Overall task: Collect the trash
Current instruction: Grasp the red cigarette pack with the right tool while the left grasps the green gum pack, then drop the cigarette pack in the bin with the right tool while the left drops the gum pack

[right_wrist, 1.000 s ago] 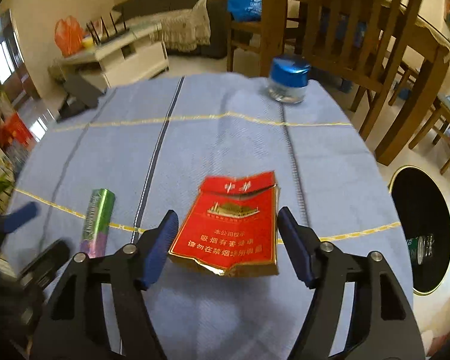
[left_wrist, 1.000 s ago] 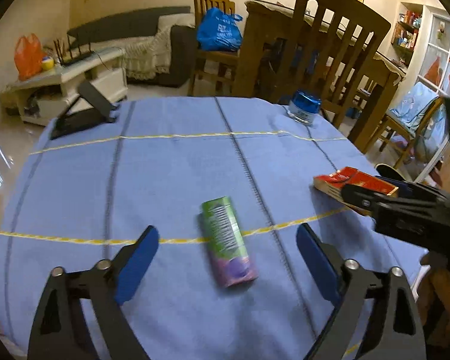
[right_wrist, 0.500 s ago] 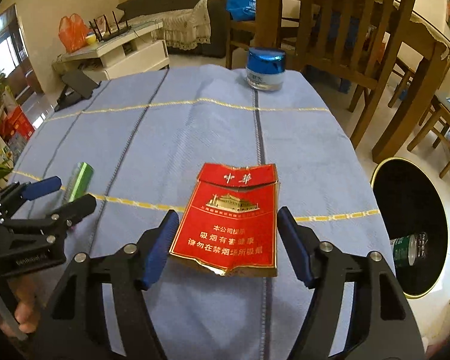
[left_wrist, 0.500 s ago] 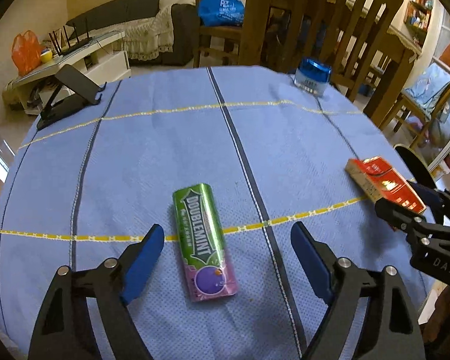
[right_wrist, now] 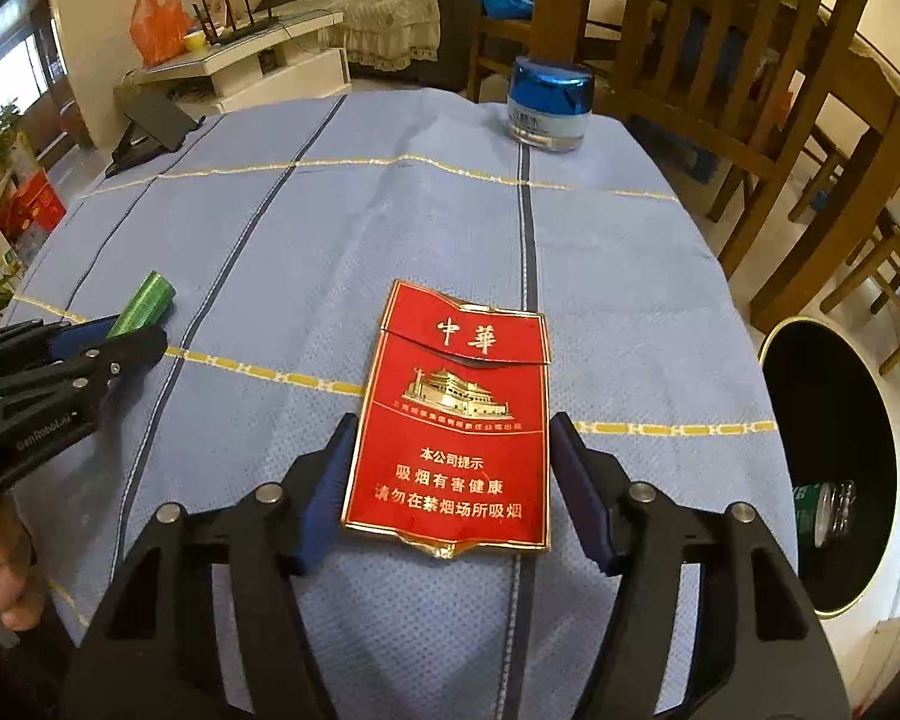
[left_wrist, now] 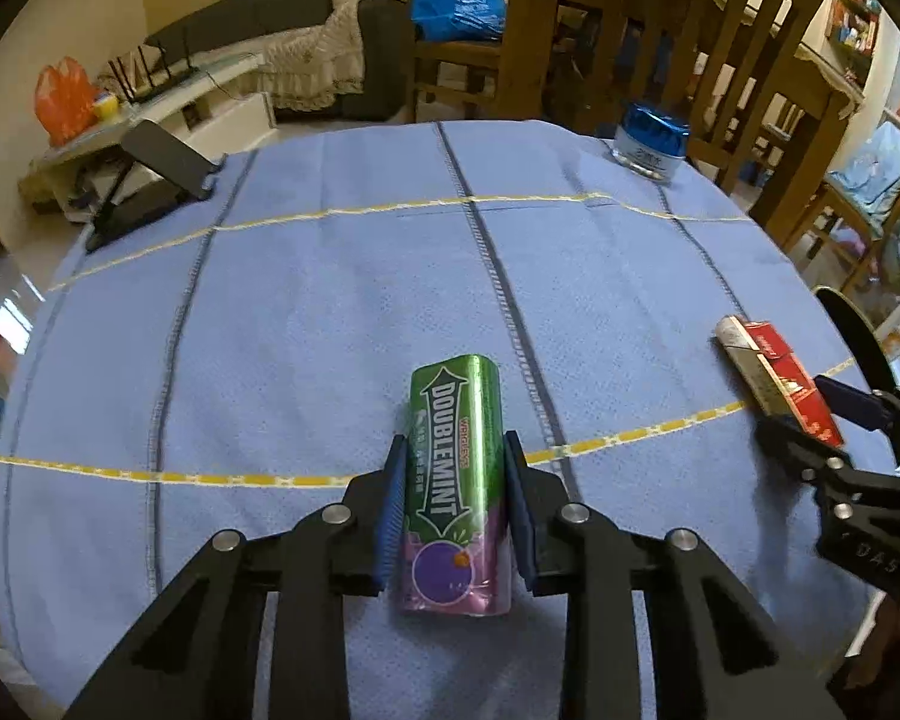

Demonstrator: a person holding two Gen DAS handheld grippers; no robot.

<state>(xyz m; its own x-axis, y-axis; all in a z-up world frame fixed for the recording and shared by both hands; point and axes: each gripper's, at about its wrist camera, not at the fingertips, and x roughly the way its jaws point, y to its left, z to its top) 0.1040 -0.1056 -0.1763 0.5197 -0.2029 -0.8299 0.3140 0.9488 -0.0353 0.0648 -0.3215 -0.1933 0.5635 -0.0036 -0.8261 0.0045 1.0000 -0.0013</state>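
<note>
Your left gripper is clamped on the Doublemint gum pack, which lies flat on the blue tablecloth. Your right gripper straddles the red cigarette pack, pads just beside its edges; can't tell if they touch. Both packs sit nearer you than the blue-lidded jar. Black bin stands right of the cigarette pack.

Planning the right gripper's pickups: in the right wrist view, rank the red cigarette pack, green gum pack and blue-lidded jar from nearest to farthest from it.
1. Red cigarette pack, between its fingers.
2. Green gum pack, far left, in the left gripper.
3. Blue-lidded jar, at the table's far edge.
</note>
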